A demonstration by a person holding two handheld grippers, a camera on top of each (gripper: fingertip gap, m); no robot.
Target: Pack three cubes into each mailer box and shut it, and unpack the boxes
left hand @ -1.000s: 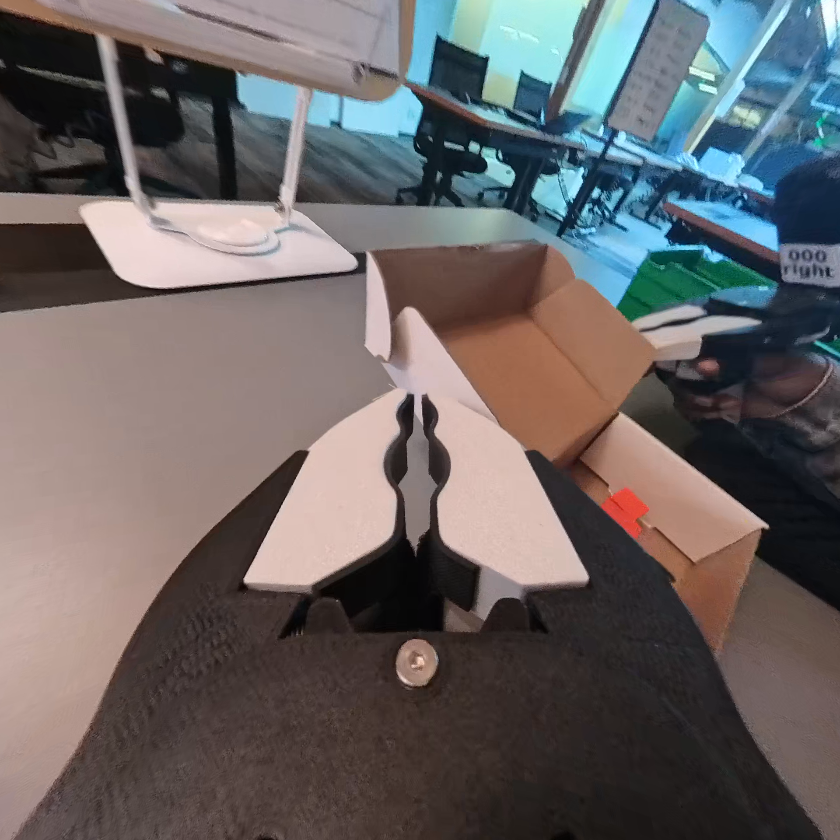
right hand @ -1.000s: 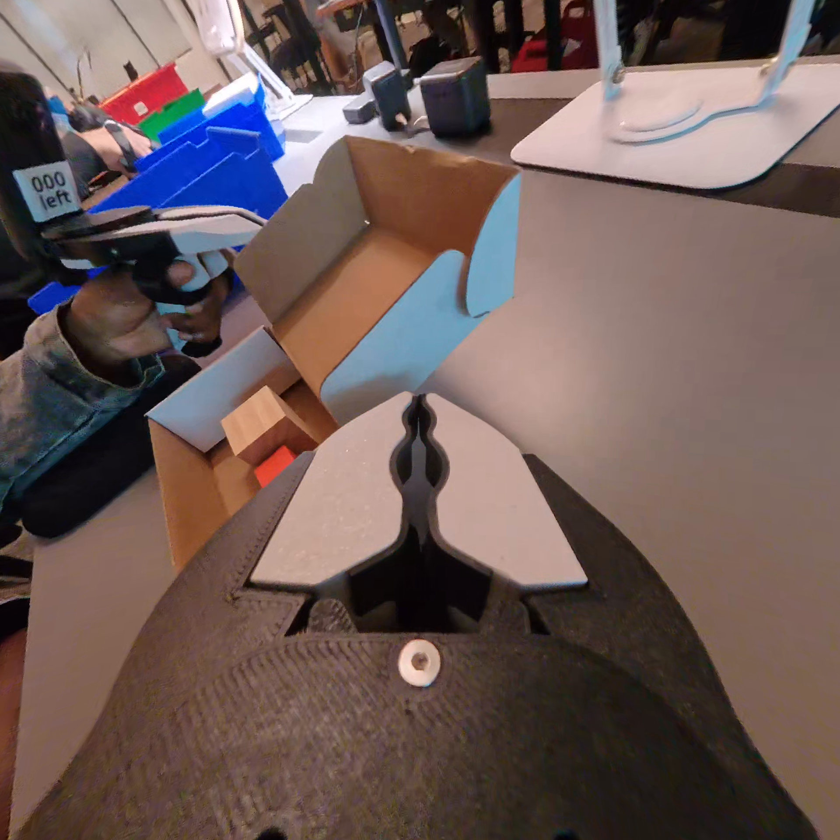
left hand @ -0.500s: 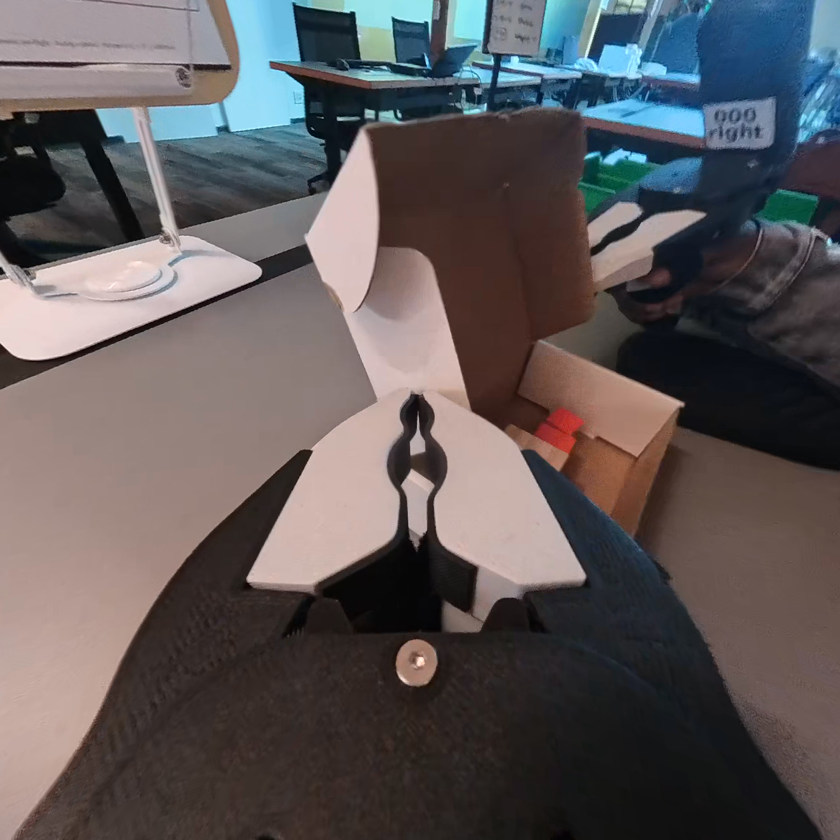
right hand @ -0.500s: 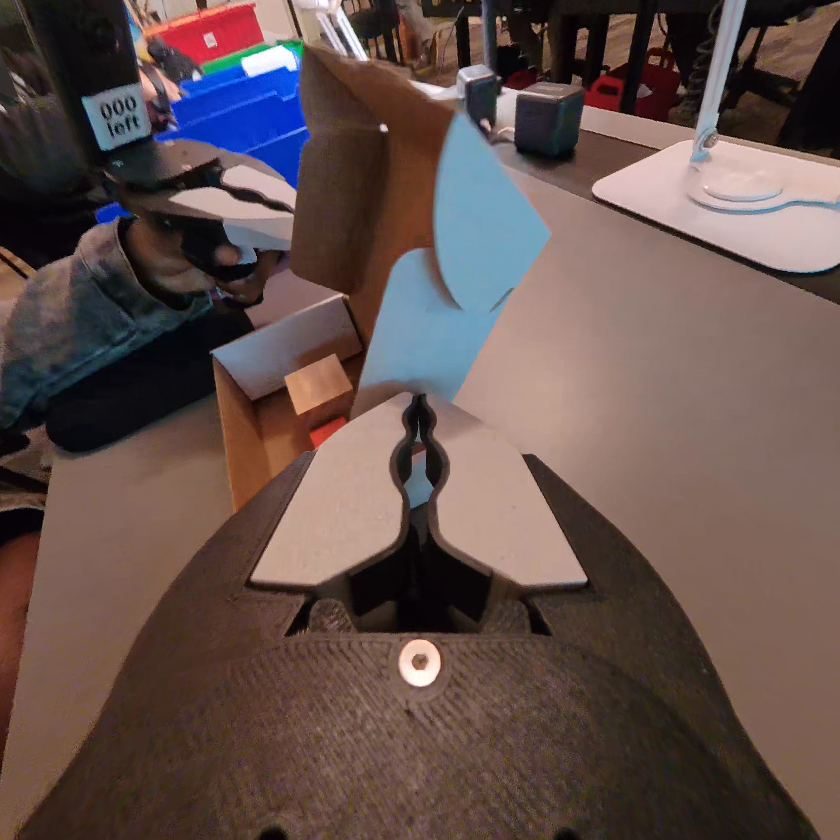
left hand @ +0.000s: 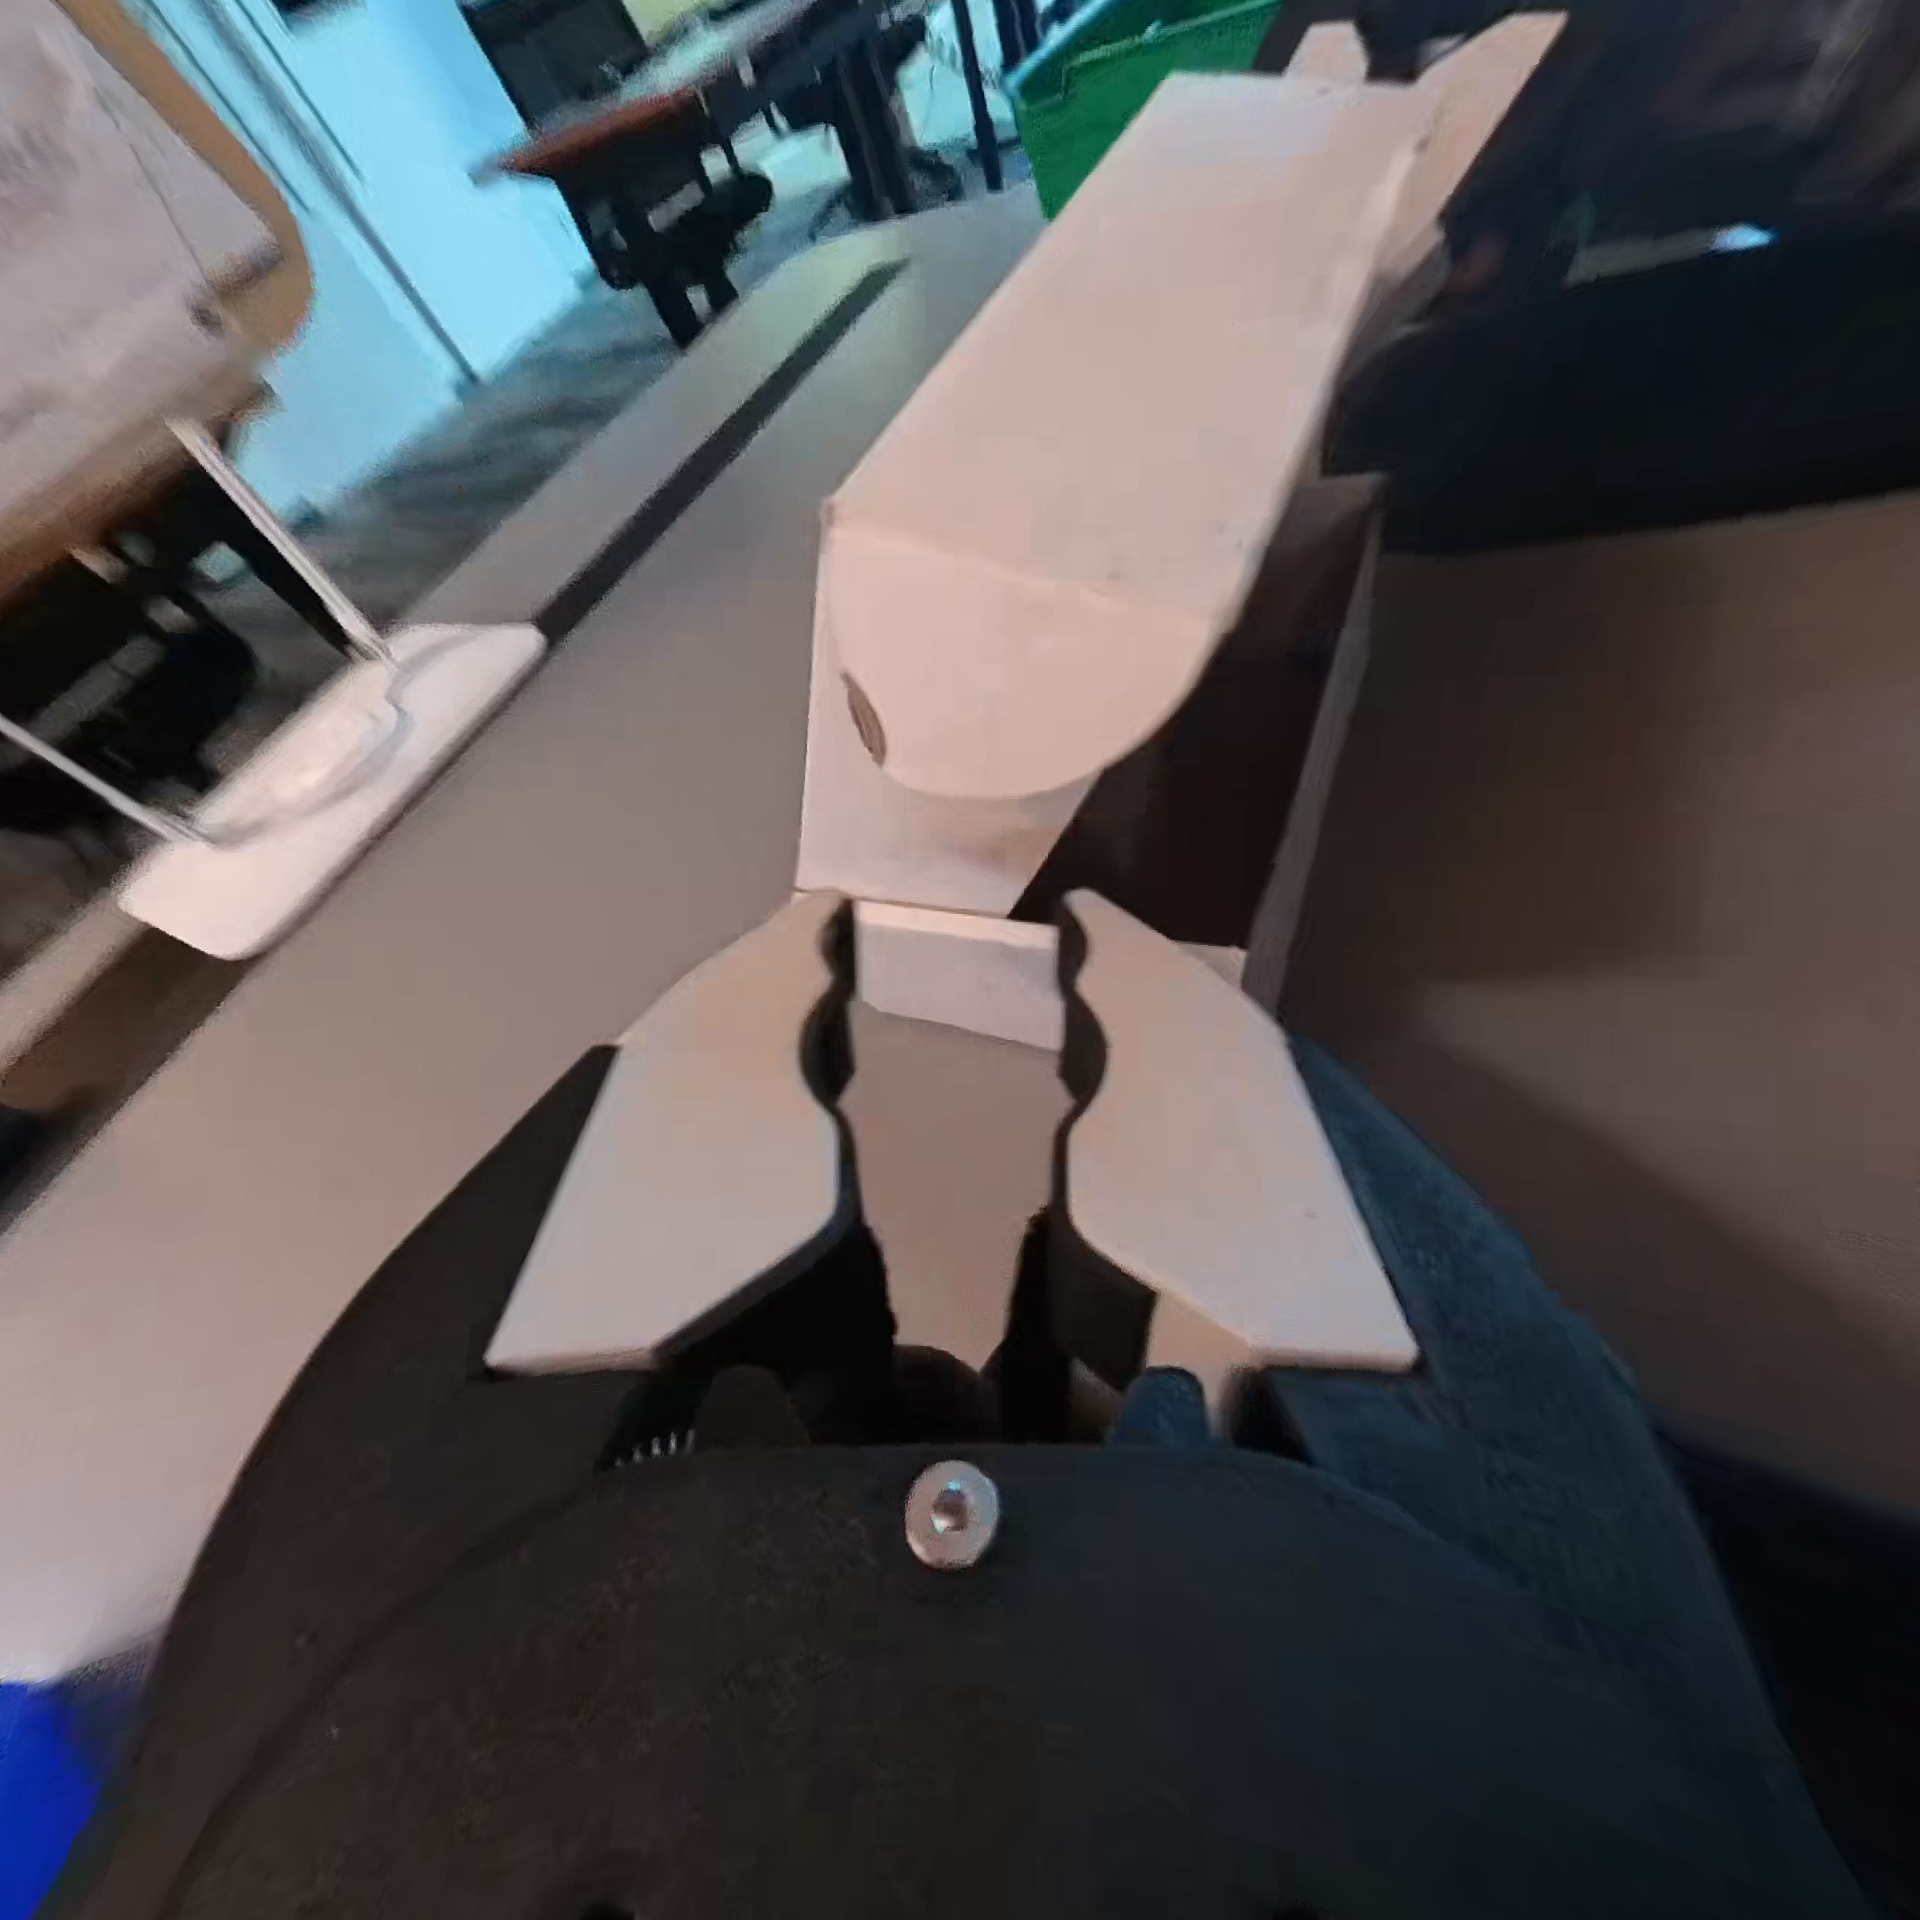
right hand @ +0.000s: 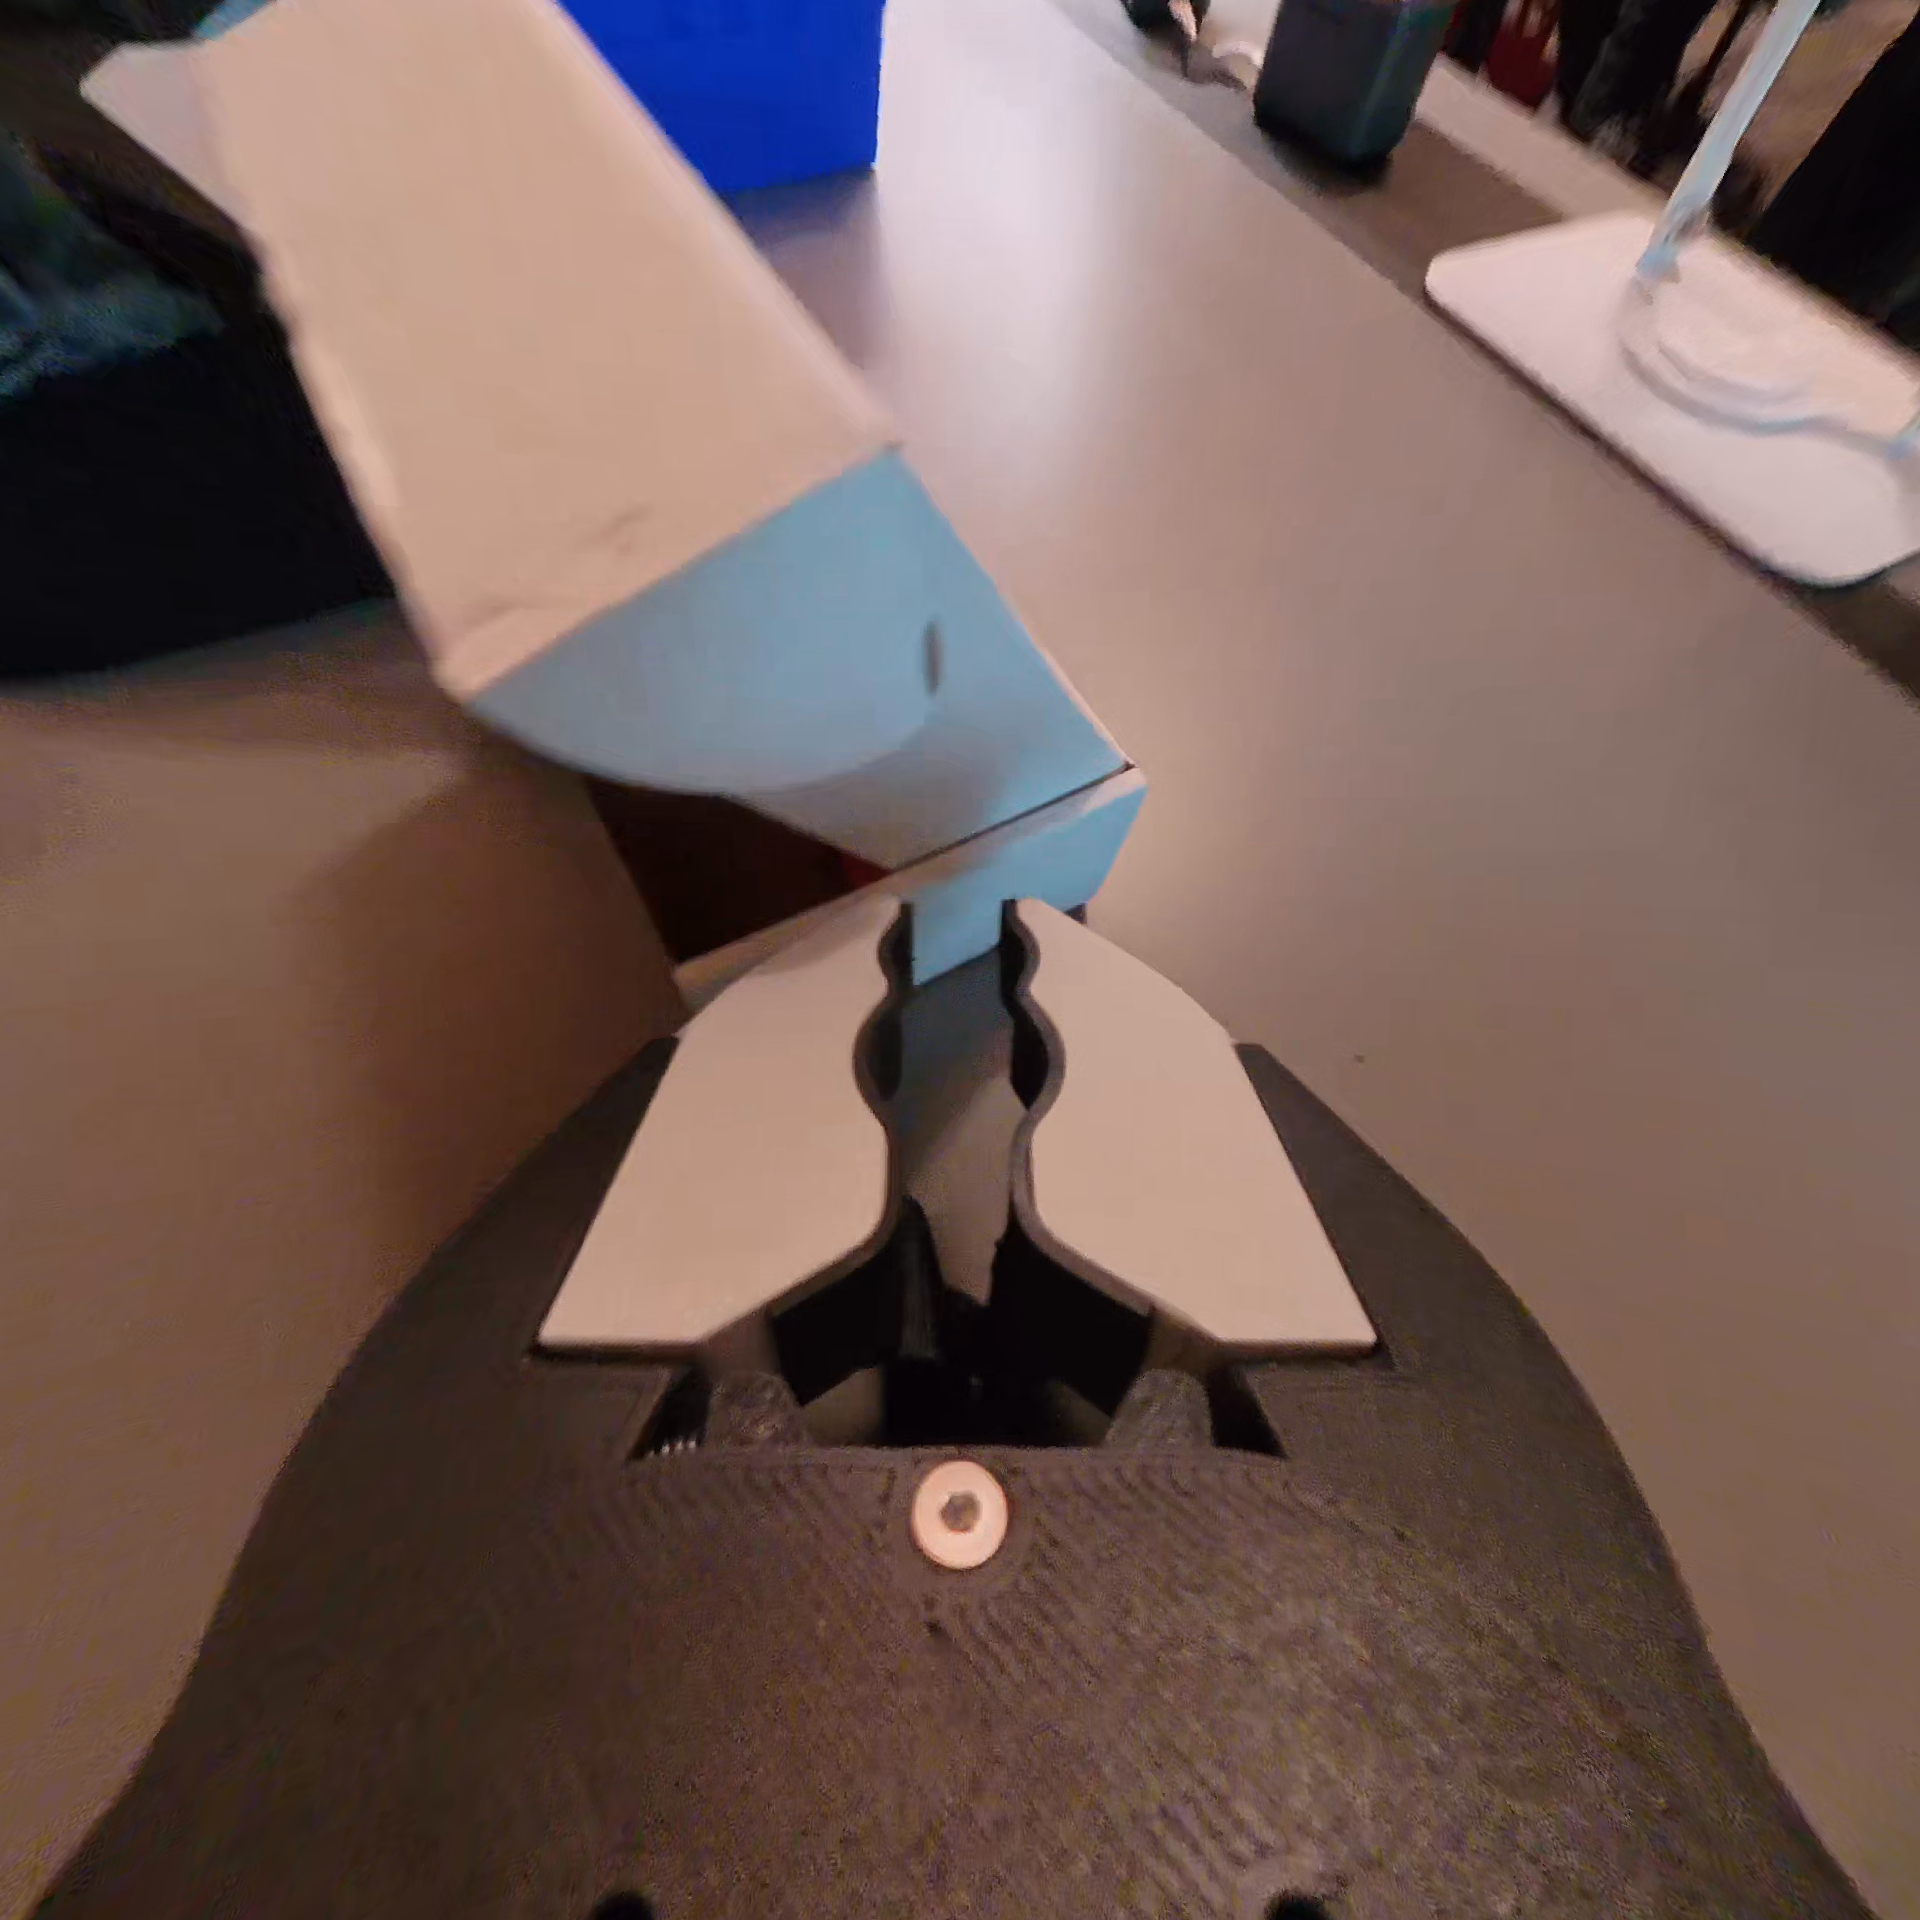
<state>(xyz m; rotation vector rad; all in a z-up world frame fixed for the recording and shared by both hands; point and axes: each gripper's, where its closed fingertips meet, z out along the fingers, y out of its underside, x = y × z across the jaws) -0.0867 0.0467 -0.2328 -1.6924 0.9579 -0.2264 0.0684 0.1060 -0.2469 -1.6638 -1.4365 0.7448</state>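
The mailer box (left hand: 1091, 416) stands just ahead of both grippers, its white lid tilted down over the body and partly shut. In the right wrist view the lid (right hand: 520, 312) slopes up to the left, with its rounded side flap (right hand: 779, 675) hanging over the box wall. A bit of a red cube (right hand: 860, 871) shows in the dark gap under the lid; the other cubes are hidden. My left gripper (left hand: 951, 920) is open, with a white box corner (left hand: 956, 971) seen between its tips. My right gripper (right hand: 956, 920) is slightly open at the opposite box corner (right hand: 1023, 862).
A white stand base sits on the grey table, at the left in the left wrist view (left hand: 332, 748) and at the far right in the right wrist view (right hand: 1662, 395). A blue bin (right hand: 769, 83) and a dark box-shaped object (right hand: 1340, 73) stand behind. A green bin (left hand: 1122, 104) is beyond the table.
The lid has swung from lying open, through upright, down over the box. Both grippers, earlier shut on the lid's side flaps, have let go and opened.
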